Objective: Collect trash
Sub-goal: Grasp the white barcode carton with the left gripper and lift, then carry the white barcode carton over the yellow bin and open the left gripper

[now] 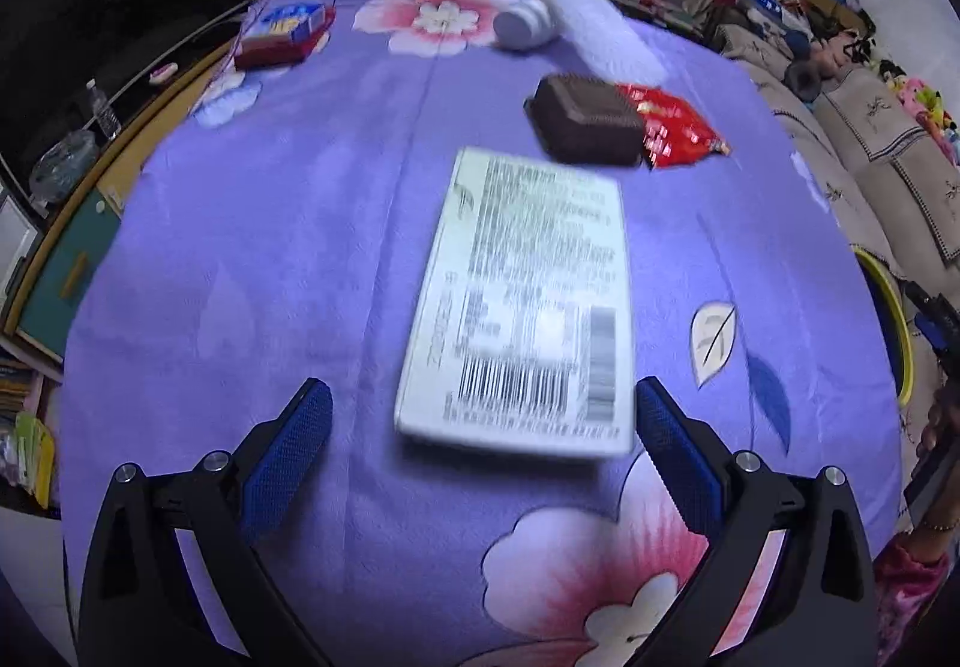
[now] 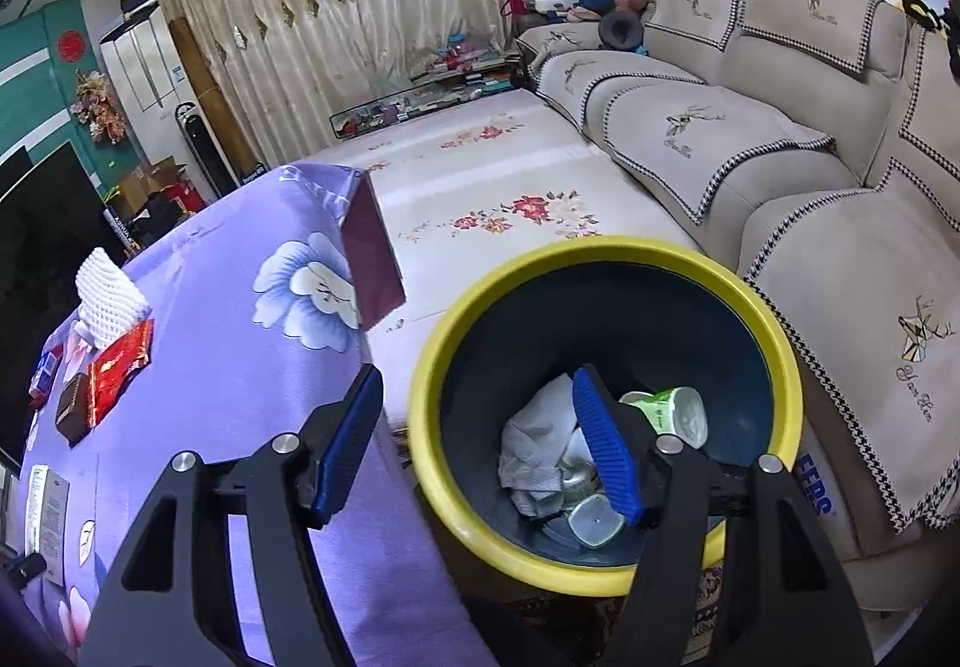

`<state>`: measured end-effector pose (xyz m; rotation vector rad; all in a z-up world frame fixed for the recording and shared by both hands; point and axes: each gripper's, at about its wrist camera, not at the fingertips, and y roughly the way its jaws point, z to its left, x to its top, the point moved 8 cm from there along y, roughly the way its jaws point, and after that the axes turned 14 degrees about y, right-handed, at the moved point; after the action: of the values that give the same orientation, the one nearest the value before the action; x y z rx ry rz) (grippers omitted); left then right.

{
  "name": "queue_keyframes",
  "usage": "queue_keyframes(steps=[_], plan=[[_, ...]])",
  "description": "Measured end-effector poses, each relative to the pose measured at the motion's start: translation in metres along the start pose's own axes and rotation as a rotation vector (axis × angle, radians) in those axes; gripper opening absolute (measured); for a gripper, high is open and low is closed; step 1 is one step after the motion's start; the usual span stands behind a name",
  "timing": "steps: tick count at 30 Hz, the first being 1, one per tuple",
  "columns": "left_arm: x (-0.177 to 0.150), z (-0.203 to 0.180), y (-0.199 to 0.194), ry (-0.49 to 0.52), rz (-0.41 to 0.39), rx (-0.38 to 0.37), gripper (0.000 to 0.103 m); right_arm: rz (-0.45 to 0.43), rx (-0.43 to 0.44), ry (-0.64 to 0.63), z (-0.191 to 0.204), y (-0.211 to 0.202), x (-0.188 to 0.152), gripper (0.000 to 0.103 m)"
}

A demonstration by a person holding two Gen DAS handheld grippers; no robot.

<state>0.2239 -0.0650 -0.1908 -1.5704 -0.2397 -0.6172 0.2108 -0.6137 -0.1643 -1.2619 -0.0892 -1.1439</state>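
Left gripper: jaws wide, nothing pressed between the blue pads; the near end of a flat white box sits between them, the right pad just beside its corner, the left pad well apart from it.
Right gripper: jaws wide and empty, hanging over the near rim of the bin; nothing between its fingers.
White box: lies flat on the purple cloth, printed label and barcodes up, blurred here.
Other trash on the table: a dark brown box touching a red wrapper, farther off a white foam sleeve and a pale round tub; a blue and red packet at the far left.
Bin: yellow-rimmed, dark inside, on the floor beside the table's edge; it already holds crumpled paper and a green-and-white cup.
Step in hand: judged to be the left hand lining up on the white box, the right idle over the bin.
Next move: probably centre the jaws across the box's width, lower, close, then carry it to the bin.
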Motion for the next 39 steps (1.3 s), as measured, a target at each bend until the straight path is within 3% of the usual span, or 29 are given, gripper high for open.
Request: queue_keyframes(steps=[5,11,16,19,25,31,39], plan=[[0.021,-0.003,0.012,0.055,0.012,0.045,0.098,0.001,0.010,-0.017,0.008,-0.005,-0.002,0.063],[0.031,-0.005,0.032,0.100,0.054,0.042,0.098,0.000,0.012,-0.017,0.008,-0.008,-0.003,0.063],[0.033,-0.007,0.038,0.122,0.064,0.031,0.085,0.003,0.023,-0.016,0.008,-0.012,-0.004,0.063],[0.036,-0.011,0.035,0.146,0.049,0.034,0.072,0.005,0.031,-0.005,0.006,-0.013,-0.005,0.063],[0.042,-0.026,0.028,0.190,0.029,0.019,0.071,0.006,0.038,0.007,-0.002,-0.020,-0.009,0.063],[0.060,-0.063,0.009,0.255,-0.028,-0.027,0.071,-0.007,0.043,0.040,-0.019,-0.030,-0.008,0.063],[0.095,-0.150,-0.007,0.393,-0.100,-0.139,0.071,-0.018,0.027,0.095,-0.056,-0.038,-0.006,0.063]])
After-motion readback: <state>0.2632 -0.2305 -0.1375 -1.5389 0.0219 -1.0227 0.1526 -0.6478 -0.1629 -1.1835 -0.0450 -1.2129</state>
